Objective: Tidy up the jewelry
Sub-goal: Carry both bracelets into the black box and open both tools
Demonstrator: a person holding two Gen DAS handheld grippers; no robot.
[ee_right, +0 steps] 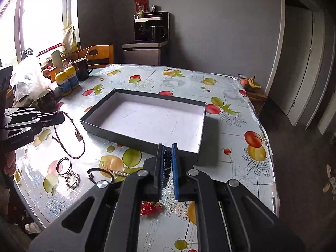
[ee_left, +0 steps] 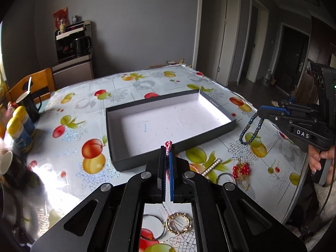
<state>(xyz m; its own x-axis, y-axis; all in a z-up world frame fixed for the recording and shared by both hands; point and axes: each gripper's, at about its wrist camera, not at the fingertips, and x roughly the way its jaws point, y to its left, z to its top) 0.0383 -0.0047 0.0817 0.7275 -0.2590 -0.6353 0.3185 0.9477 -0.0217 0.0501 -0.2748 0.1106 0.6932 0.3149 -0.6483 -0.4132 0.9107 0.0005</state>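
- My left gripper point(ee_left: 167, 149) has its jaws pinched on a thin braided reddish-brown cord bracelet point(ee_right: 72, 140); from the right wrist camera I see the cord hanging from the fingertips in a loop, above the tablecloth and left of the box.
- My right gripper point(ee_right: 167, 149) is clamped on a dark blue beaded bracelet point(ee_left: 251, 130), which dangles as a loop from the fingertips, off the right side of the box.
- The shallow dark grey cardboard box with a white inside point(ee_left: 159, 103) sits in the middle of the fruit-print plastic tablecloth point(ee_left: 84, 96), directly ahead of both grippers.
- On the cloth near me I count a pearl bar hair clip point(ee_left: 211, 166), a red bead and gold chain piece point(ee_left: 241, 171), a gold twisted hoop point(ee_left: 178, 223) and a thin black ring point(ee_left: 155, 225).
- Two yellow-capped bottles point(ee_right: 67, 79) and a black mug point(ee_right: 82, 67) stand at the table's far left edge.
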